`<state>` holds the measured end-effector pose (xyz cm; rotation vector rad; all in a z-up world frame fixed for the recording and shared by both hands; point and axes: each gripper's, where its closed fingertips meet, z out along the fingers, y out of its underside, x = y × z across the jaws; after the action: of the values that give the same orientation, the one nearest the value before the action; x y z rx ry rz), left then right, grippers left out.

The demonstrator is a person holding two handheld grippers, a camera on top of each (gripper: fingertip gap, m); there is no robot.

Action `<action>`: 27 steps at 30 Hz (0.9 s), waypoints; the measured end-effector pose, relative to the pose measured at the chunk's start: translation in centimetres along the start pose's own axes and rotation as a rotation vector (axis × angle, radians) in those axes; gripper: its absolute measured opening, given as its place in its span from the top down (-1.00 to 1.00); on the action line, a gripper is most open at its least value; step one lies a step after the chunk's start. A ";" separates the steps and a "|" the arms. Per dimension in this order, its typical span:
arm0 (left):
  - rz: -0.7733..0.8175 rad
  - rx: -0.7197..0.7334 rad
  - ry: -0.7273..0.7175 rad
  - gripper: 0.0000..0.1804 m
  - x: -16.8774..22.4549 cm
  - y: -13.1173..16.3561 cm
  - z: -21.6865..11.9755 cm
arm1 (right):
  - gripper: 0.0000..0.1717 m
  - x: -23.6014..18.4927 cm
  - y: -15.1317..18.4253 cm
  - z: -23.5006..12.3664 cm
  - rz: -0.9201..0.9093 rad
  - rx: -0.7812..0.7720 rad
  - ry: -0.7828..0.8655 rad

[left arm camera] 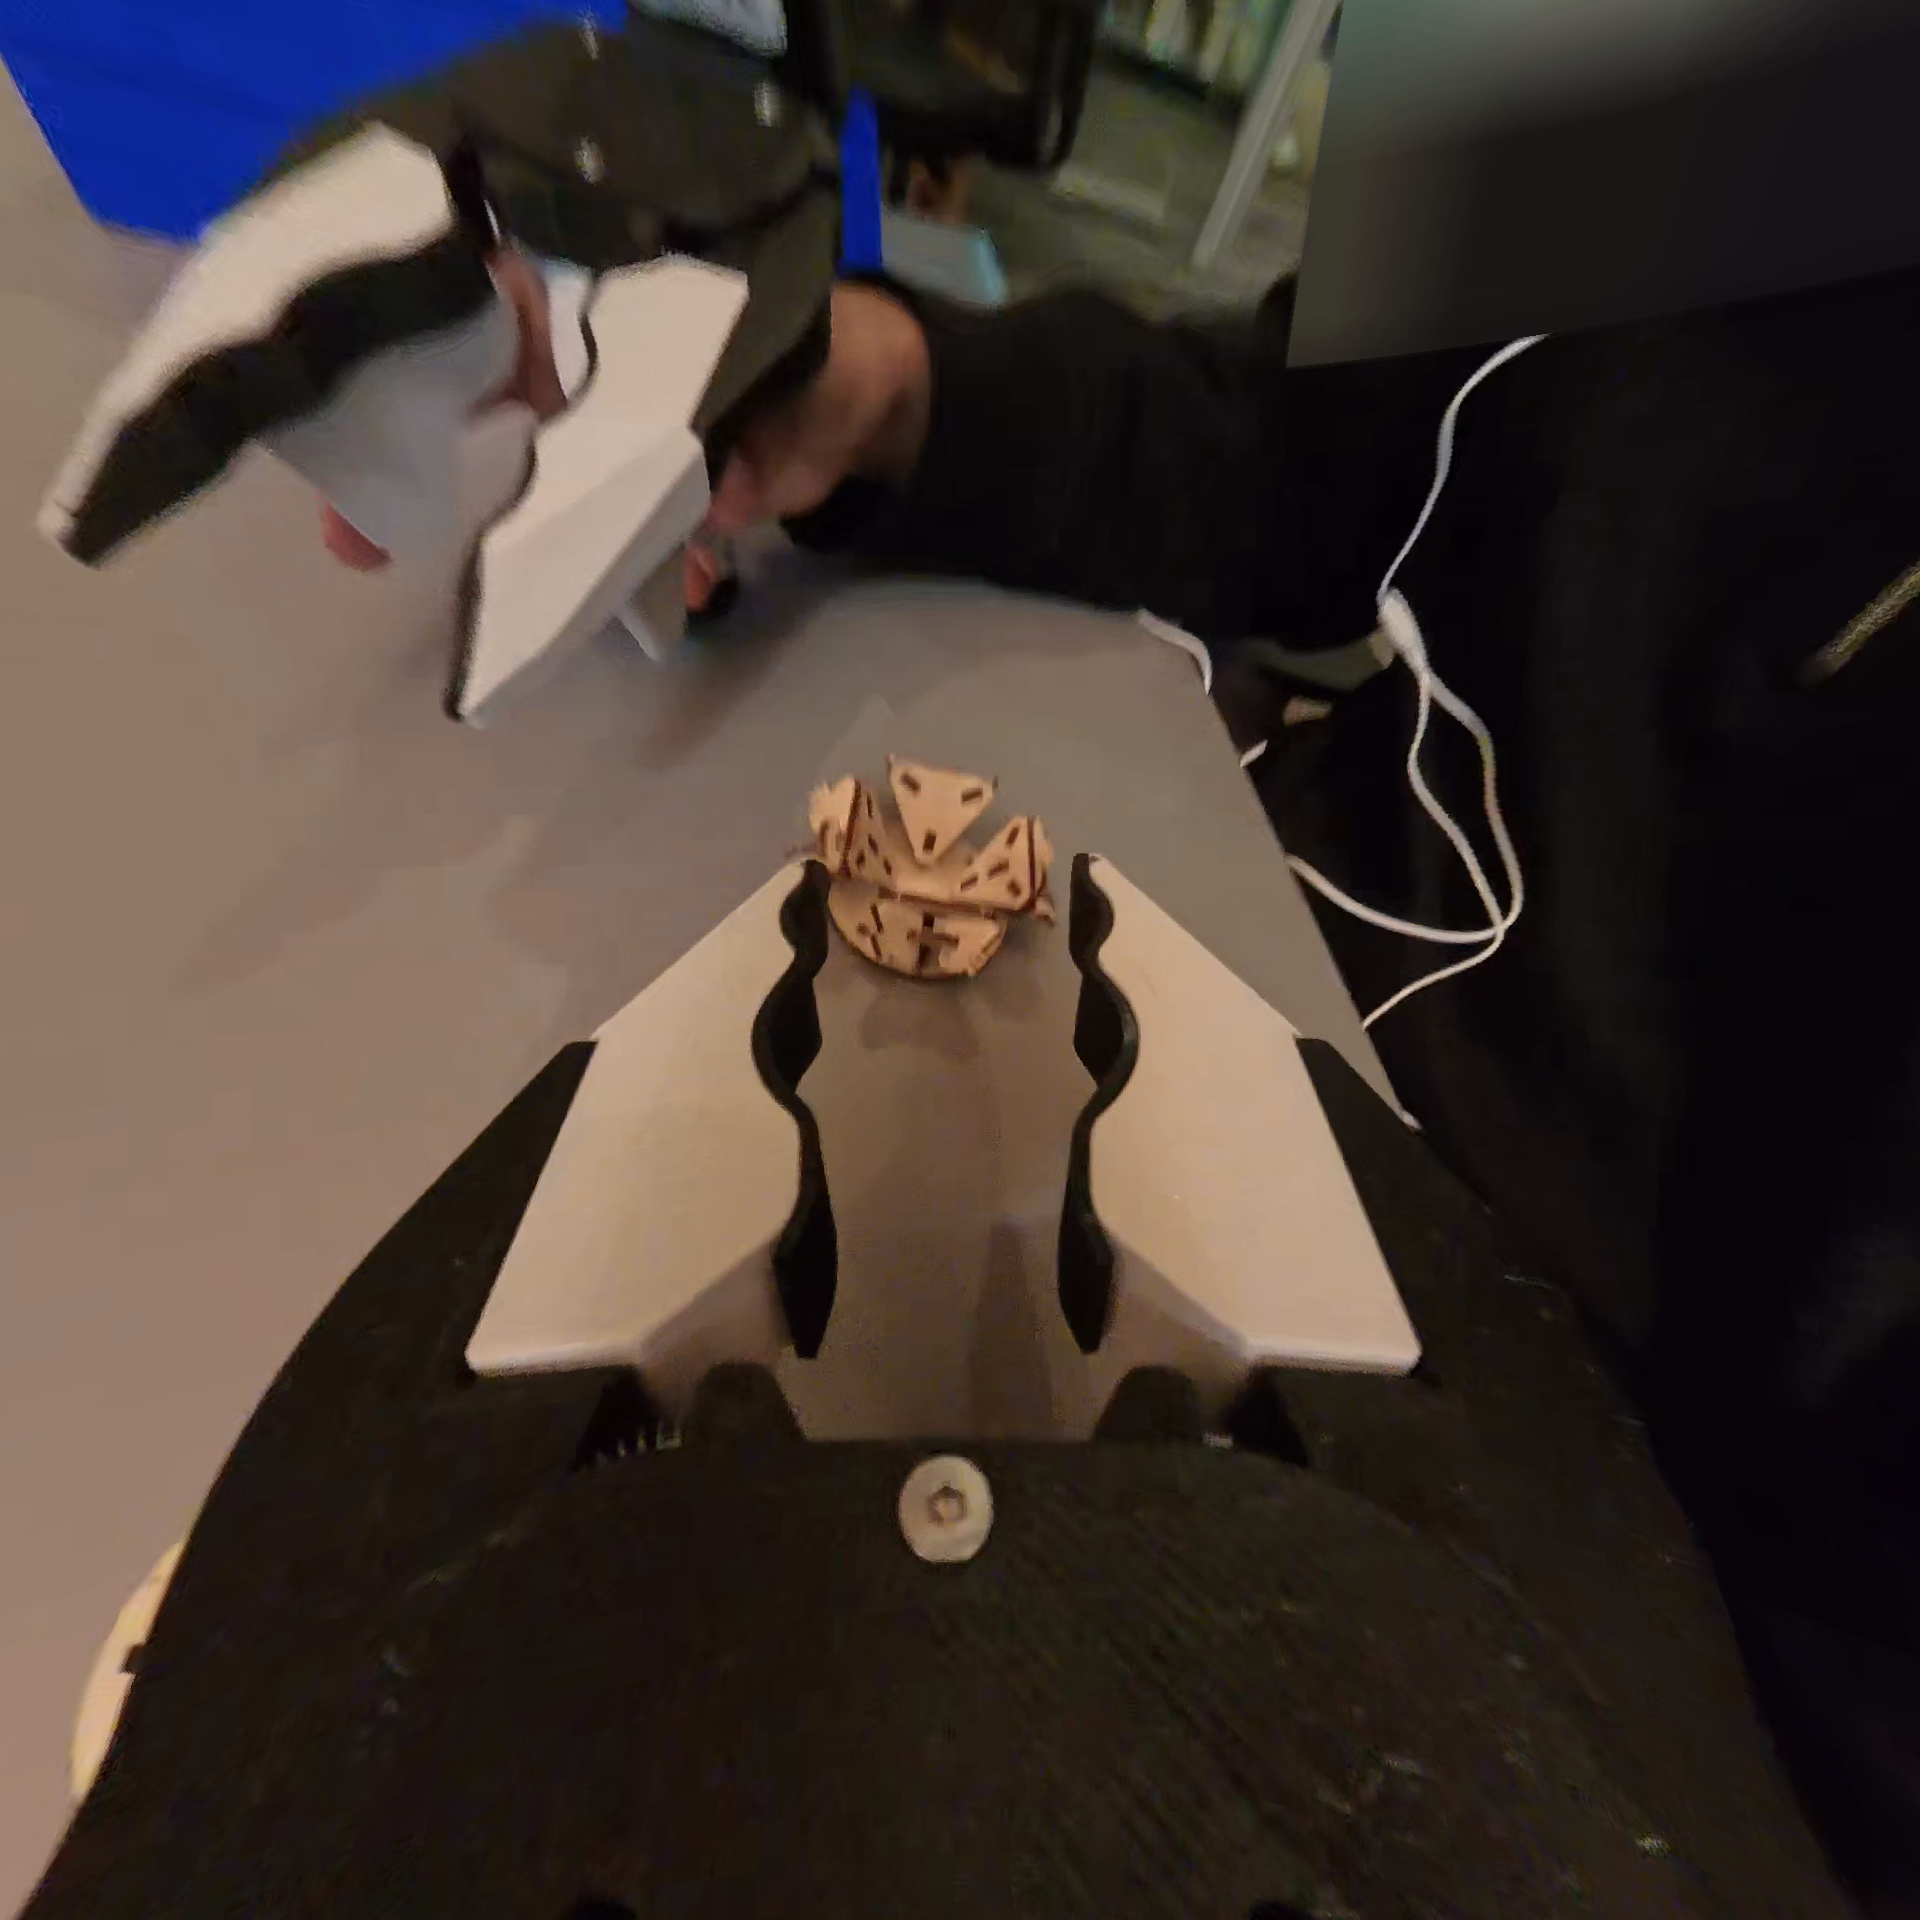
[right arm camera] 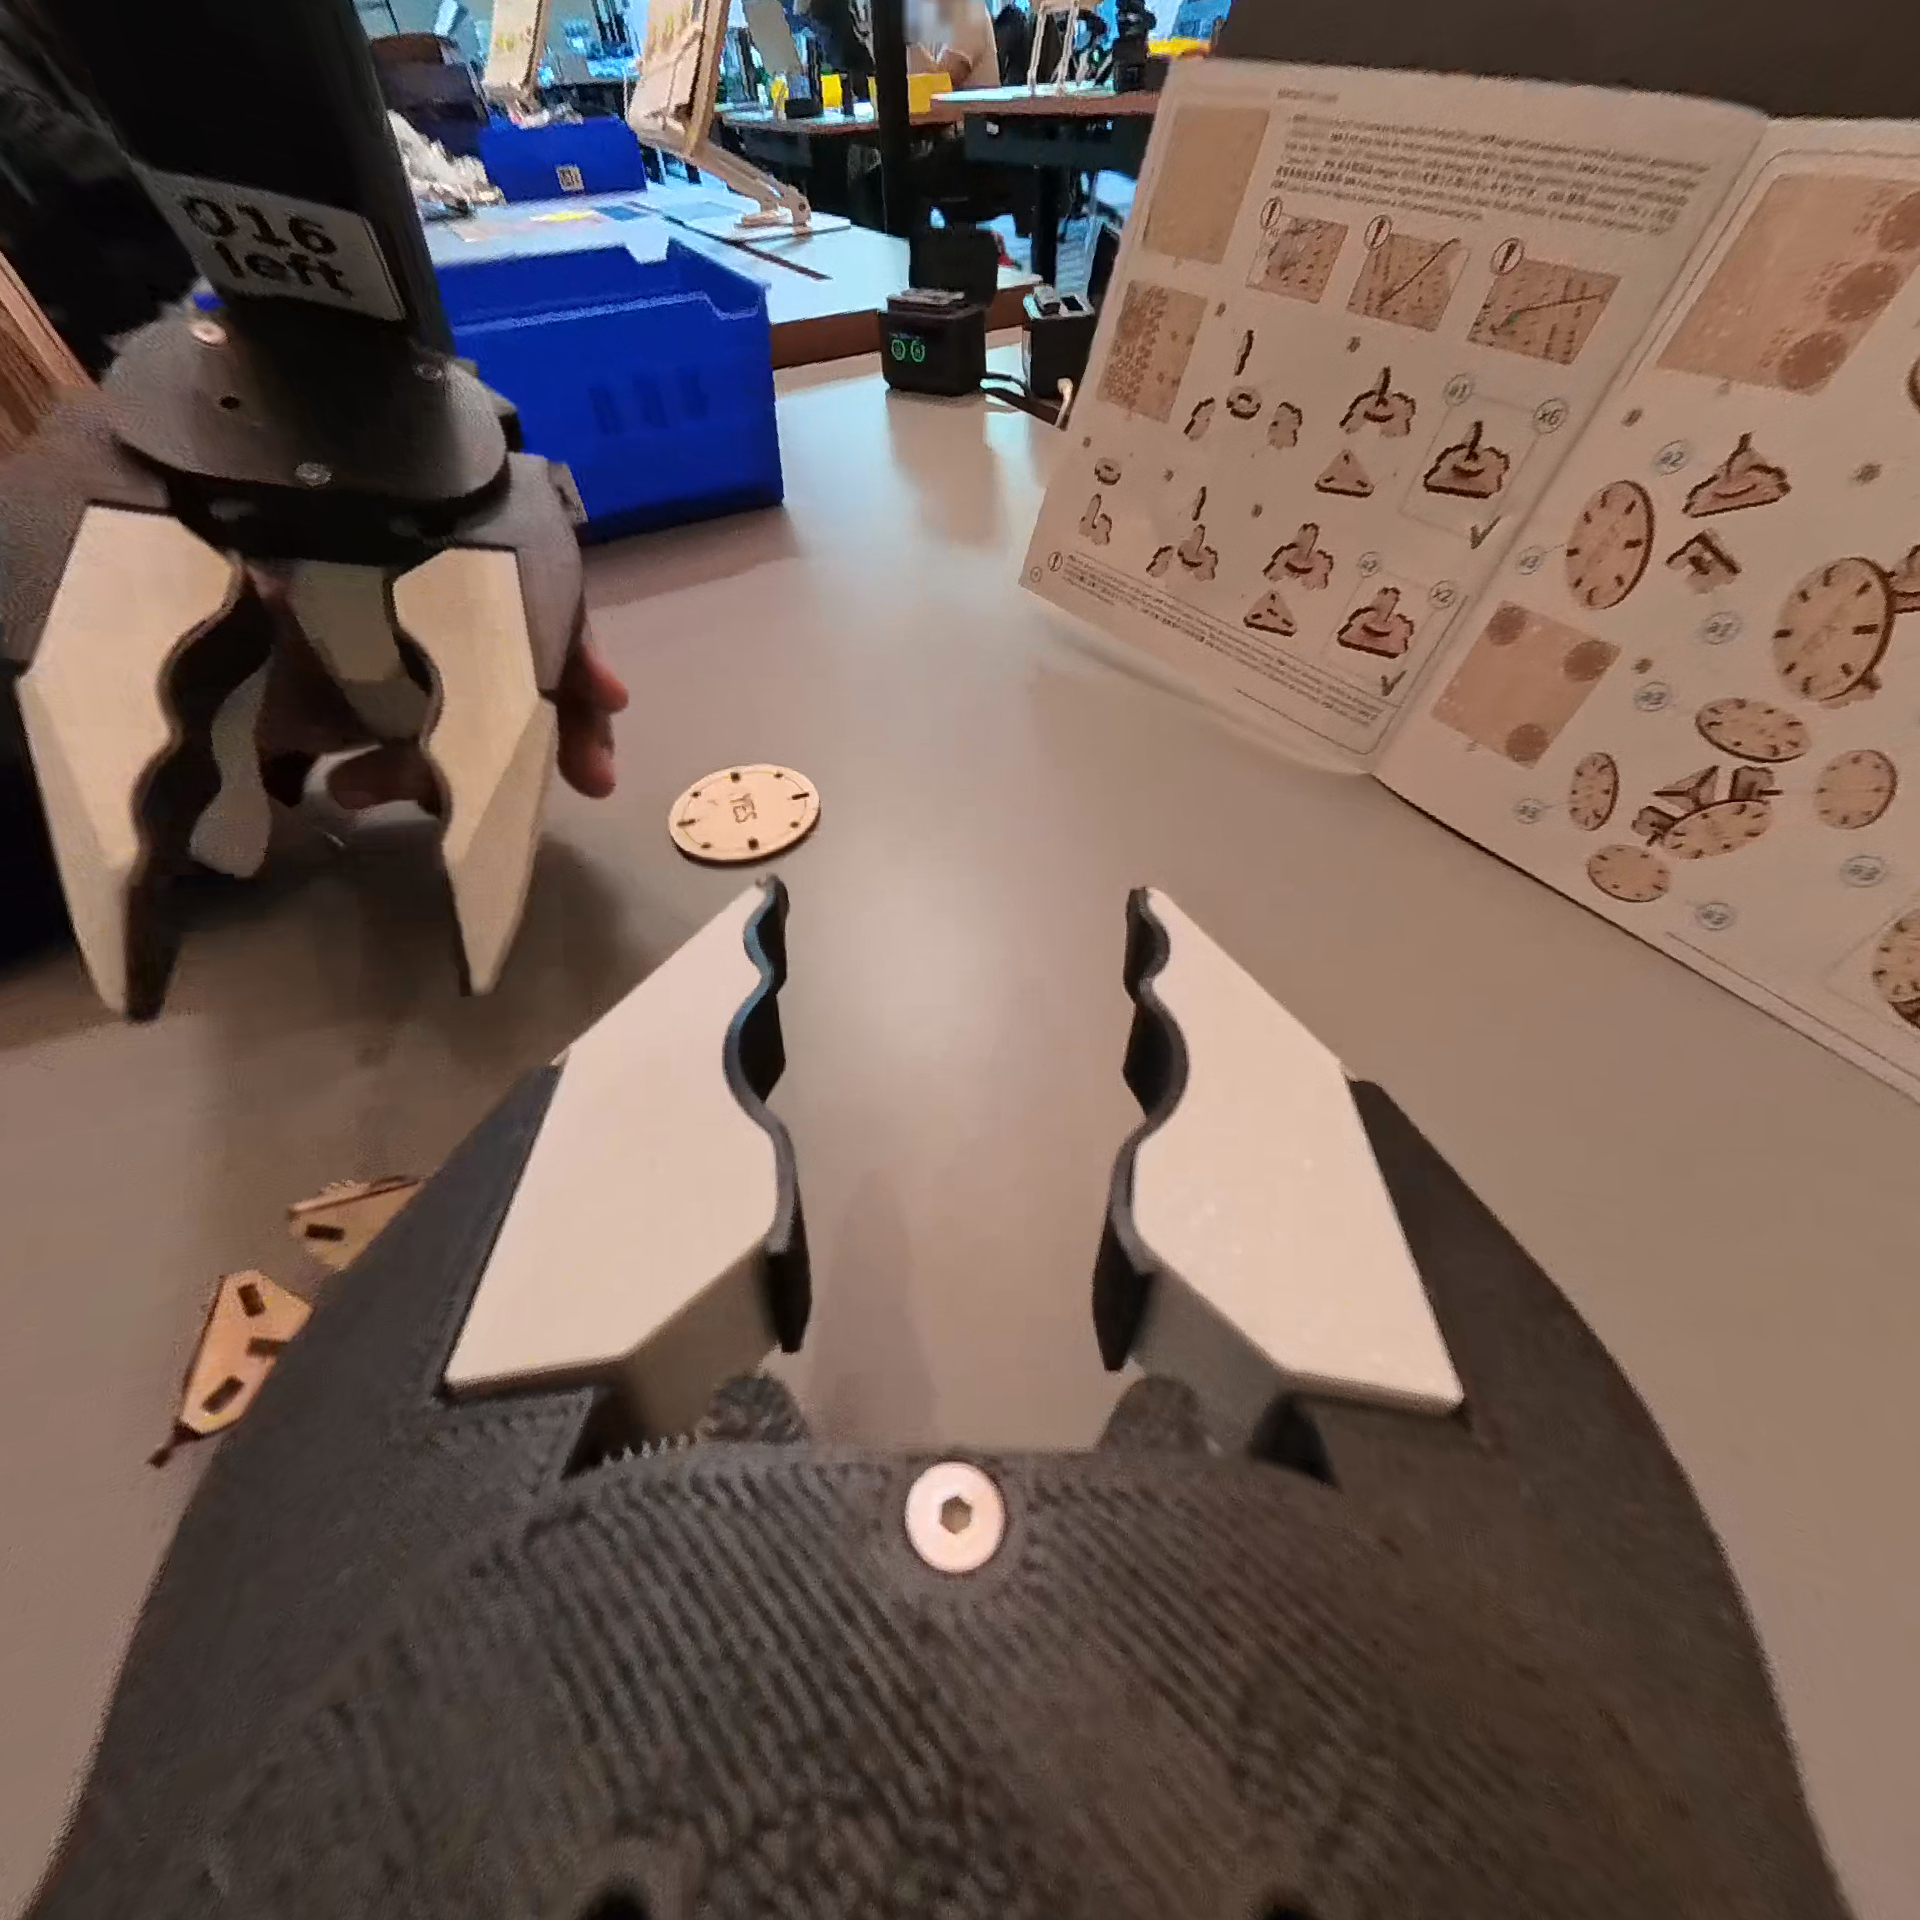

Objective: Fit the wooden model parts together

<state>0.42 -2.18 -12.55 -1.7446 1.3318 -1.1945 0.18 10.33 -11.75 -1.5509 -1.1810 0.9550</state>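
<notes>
Wooden puzzle assembly point(left arm camera: 925, 883), a round slotted base with three triangular slotted pieces standing up from it, sits on the grey table point(left arm camera: 312, 935) near the table's right-hand edge as the left wrist view shows it. The left gripper point(left arm camera: 940, 883) hovers over it with its jaws apart; the assembly lies at the fingertips, partly between them, close to the left pad, with a clear gap to the right pad, so nothing is clamped. Beyond the assembly in that view, the right gripper point(left arm camera: 260, 613) hangs blurred above the table, held by a hand point(left arm camera: 831, 416) in a dark sleeve, and white cables point(left arm camera: 1455, 831) trail off the table's edge just past the assembly. In the right wrist view the right gripper point(right arm camera: 956, 904) has its jaws wide apart with only bare table between them. A flat round wooden disc point(right arm camera: 743, 812) lies on the table just beyond its left fingertip, between it and the left gripper point(right arm camera: 312, 987), whose jaws also stand apart. Loose triangular wooden pieces point(right arm camera: 244, 1351) lie beside the right gripper's body. An open instruction booklet point(right arm camera: 1455, 468) stands propped well away from the disc, and a blue bin point(right arm camera: 623, 384) sits farther back.
</notes>
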 end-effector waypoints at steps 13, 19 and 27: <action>0.045 -0.206 -0.064 0.43 -0.5 2.5 3.5 | 0.29 0.3 0.2 0.1 0.014 -0.012 0.012; 0.053 -0.315 -0.061 0.61 -0.4 4.0 4.5 | 0.32 0.2 0.2 0.1 0.009 -0.015 0.011; 0.045 -0.209 -0.201 0.64 -2.5 2.3 2.8 | 0.36 0.5 0.1 0.0 0.034 -0.001 0.011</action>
<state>1.92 -0.55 -16.34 -1.9129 1.4056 -0.8547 0.33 10.82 -11.82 -1.5794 -1.1507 0.9675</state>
